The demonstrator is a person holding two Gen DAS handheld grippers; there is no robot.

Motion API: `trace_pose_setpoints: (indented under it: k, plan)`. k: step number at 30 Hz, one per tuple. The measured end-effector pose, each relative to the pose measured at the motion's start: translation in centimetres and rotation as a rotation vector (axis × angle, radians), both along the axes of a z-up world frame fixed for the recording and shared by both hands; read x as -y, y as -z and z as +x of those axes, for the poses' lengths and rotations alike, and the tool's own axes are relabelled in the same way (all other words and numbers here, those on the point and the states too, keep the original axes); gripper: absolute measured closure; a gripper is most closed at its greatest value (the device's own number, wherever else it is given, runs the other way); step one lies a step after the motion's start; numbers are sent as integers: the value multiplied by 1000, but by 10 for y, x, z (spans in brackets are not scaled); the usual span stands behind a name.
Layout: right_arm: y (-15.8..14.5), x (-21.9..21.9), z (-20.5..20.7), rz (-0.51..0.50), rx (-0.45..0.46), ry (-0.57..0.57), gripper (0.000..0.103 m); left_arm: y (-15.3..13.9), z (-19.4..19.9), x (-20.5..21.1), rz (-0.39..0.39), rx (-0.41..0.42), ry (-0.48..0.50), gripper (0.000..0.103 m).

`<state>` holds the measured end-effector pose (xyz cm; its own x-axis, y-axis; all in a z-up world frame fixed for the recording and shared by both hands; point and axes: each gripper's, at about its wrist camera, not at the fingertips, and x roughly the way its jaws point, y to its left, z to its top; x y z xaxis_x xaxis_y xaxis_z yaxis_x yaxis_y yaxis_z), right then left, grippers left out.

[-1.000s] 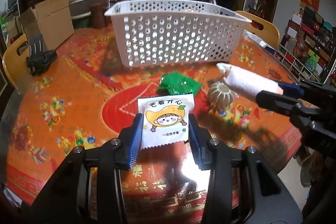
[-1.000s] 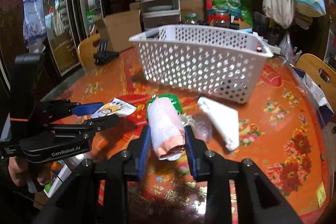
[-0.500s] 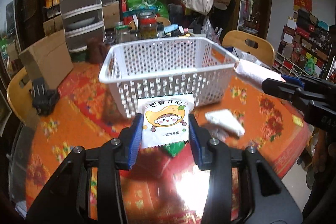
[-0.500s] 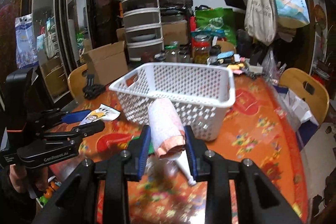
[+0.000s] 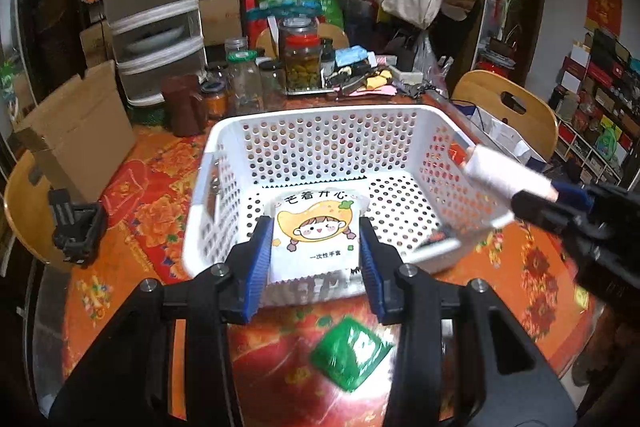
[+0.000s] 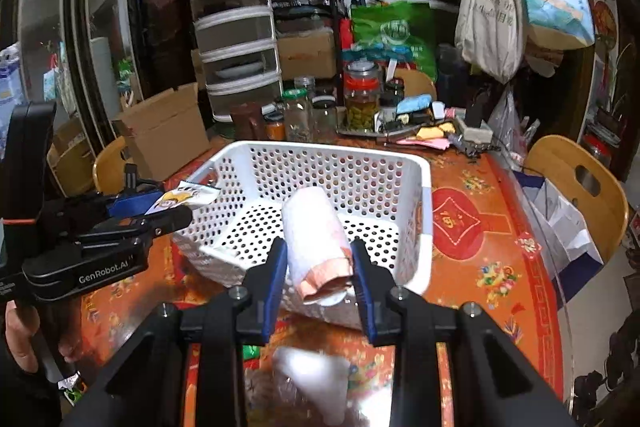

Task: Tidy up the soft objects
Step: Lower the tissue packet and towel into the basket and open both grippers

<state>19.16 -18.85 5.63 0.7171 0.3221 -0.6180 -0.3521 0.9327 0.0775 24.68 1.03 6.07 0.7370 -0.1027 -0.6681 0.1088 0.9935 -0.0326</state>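
Note:
My left gripper [image 5: 316, 247] is shut on a white cartoon packet [image 5: 316, 231] and holds it above the near rim of the white perforated basket [image 5: 328, 119]. My right gripper [image 6: 318, 267] is shut on a rolled white and pink cloth [image 6: 314, 227], held over the basket's [image 6: 340, 155] near edge. The right gripper [image 5: 560, 197] with its roll [image 5: 504, 173] shows in the left wrist view at the basket's right wall. The left gripper [image 6: 160, 207] and packet [image 6: 184, 195] show in the right wrist view at the basket's left corner. The basket looks empty inside.
A green packet [image 5: 350, 355] lies on the orange patterned table [image 5: 132, 239] in front of the basket. A white folded item [image 6: 316, 375] lies below my right gripper. Jars [image 5: 302, 67], a cardboard box [image 5: 76, 131], a black clip [image 5: 76, 227] and wooden chairs [image 5: 508, 111] surround the table.
Both grippers have risen and moved forward from low over the table to above the basket's near rim, each still holding its item. The basket's inside is now in view.

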Motion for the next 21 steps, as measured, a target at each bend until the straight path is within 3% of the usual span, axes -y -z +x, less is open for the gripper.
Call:
trace_pose_setpoints:
  k: [9,21]
  plan:
    - [37,-20,76,-91,-164,37,72,38,94,16,67,-193,-24,64]
    - [54,-39,102,-163,-210,23,74,73,125,11,78,-271,-61,61]
